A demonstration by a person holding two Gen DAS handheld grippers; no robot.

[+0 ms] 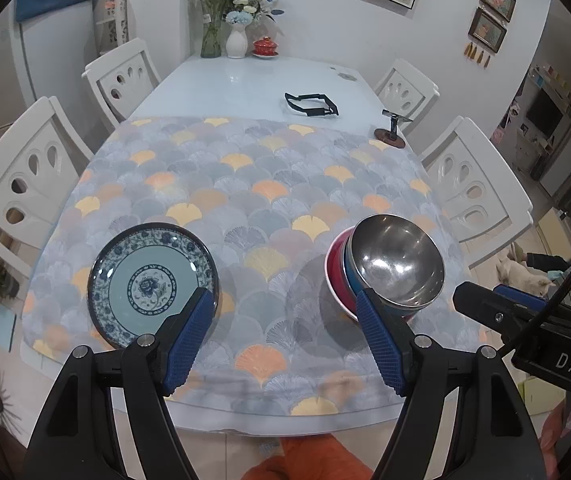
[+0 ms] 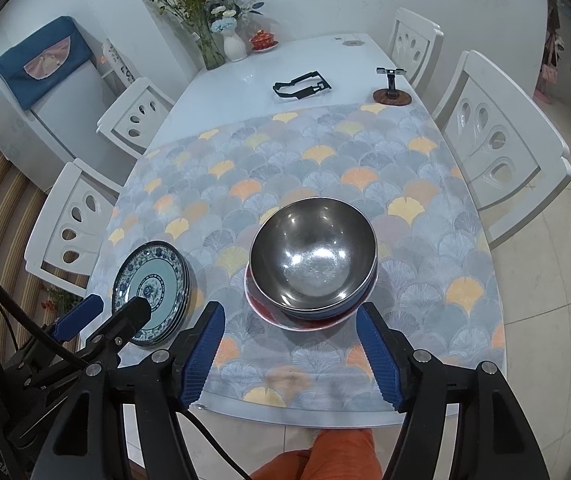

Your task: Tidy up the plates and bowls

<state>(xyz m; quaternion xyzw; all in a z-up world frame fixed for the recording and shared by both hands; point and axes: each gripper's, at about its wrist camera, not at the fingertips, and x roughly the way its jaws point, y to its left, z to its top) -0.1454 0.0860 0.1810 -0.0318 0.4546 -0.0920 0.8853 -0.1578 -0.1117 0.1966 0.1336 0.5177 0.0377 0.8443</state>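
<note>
A stack of blue-and-white patterned plates [image 1: 151, 282] lies on the tablecloth at the near left; it also shows in the right wrist view [image 2: 153, 286]. A stack of bowls, a steel bowl [image 1: 399, 266] nested in a blue bowl and a red bowl [image 1: 335, 276], stands at the near right; the steel bowl also shows in the right wrist view [image 2: 313, 254]. My left gripper [image 1: 285, 312] is open and empty, above the cloth between the two stacks. My right gripper [image 2: 291, 326] is open and empty, just in front of the bowl stack.
A fan-patterned tablecloth [image 1: 245, 184] covers the near half of a white table [image 1: 245, 84]. A black strap [image 1: 311, 103], a small stand [image 1: 390, 132], vases with flowers [image 1: 237, 40] and a red lidded cup [image 1: 265, 46] sit farther back. White chairs [image 1: 25, 172] flank both sides.
</note>
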